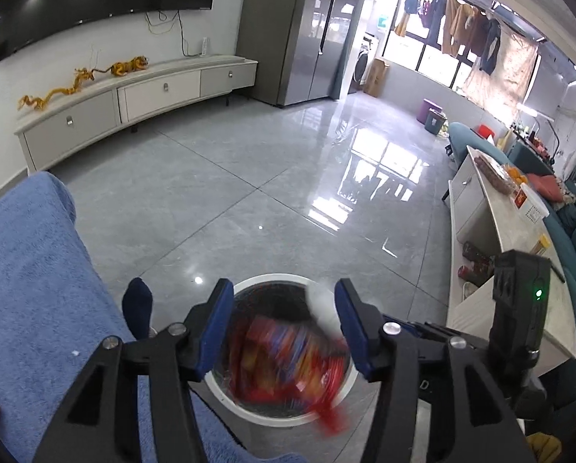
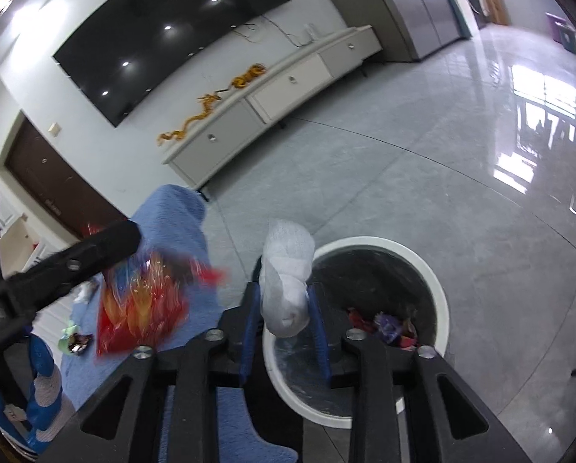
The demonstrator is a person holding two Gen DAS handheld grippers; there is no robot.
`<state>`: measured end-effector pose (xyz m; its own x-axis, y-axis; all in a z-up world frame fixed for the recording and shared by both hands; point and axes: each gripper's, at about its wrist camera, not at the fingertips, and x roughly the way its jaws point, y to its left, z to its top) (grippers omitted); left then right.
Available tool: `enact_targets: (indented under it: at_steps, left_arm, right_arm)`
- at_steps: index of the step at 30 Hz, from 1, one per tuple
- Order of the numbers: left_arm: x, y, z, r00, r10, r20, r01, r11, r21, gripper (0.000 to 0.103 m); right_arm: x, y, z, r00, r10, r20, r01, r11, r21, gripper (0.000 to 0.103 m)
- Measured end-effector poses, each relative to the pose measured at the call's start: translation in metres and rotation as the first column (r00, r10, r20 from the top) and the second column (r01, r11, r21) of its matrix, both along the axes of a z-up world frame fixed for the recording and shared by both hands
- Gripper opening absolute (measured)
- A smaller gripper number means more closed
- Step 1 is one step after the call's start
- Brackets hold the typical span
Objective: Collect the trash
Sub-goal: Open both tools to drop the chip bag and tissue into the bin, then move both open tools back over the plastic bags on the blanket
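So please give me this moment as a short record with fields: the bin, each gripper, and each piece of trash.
bin: round white bin, dark liner, on the grey floor; wrappers already inside
left gripper: jaws apart, above the bin
red wrapper: blurred, between the left jaws, no pad pressing it; looks released
right gripper: at the bin's rim
white tissue: crumpled, between the right pads; contact unclear
nearby: blue towel beside the bin

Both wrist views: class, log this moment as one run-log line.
left claw: open, red wrapper loose between pads | right claw: white tissue between pads | bin: below both, trash inside
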<state>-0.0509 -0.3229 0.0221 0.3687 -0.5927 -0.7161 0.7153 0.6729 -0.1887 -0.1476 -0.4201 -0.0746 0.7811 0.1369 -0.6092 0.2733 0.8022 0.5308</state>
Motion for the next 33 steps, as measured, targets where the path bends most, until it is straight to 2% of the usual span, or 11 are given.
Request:
enact_targets:
  at_steps: [1, 6, 14, 23, 33]
  left_arm:
    - [0.002, -0.001, -0.002, 1.0, 0.002, -0.007, -0.002, 1.0, 0.001, 0.053]
    - [0.007, -0.002, -0.007, 0.999, 0.017, -0.029, -0.017, 1.0, 0.001, 0.053]
    - [0.002, 0.006, -0.003, 1.0, 0.026, -0.015, -0.026, 1.0, 0.005, 0.053]
    - [-0.016, 0.026, 0.014, 1.0, 0.028, 0.014, -0.027, 0.999, -0.017, 0.053]
    - [-0.034, 0.067, 0.046, 0.996, 0.059, 0.072, -0.054, 0.996, -0.067, 0.053]
  right_arm:
    - [-0.001, -0.001, -0.001, 1.0, -0.006, -0.003, 0.006, 1.0, 0.0, 0.041]
    - [-0.007, -0.006, 0.001, 0.999, -0.042, -0.013, 0.042, 0.999, 0.002, 0.042]
    - [-0.011, -0.007, 0.01, 0.998, -0.058, 0.007, 0.058, 0.998, -0.006, 0.044]
    - [-0.024, -0.003, 0.036, 0.996, -0.063, 0.055, 0.065, 0.997, -0.03, 0.045]
    - [-0.034, 0.019, 0.068, 0.994, -0.036, 0.107, 0.045, 0.996, -0.079, 0.045]
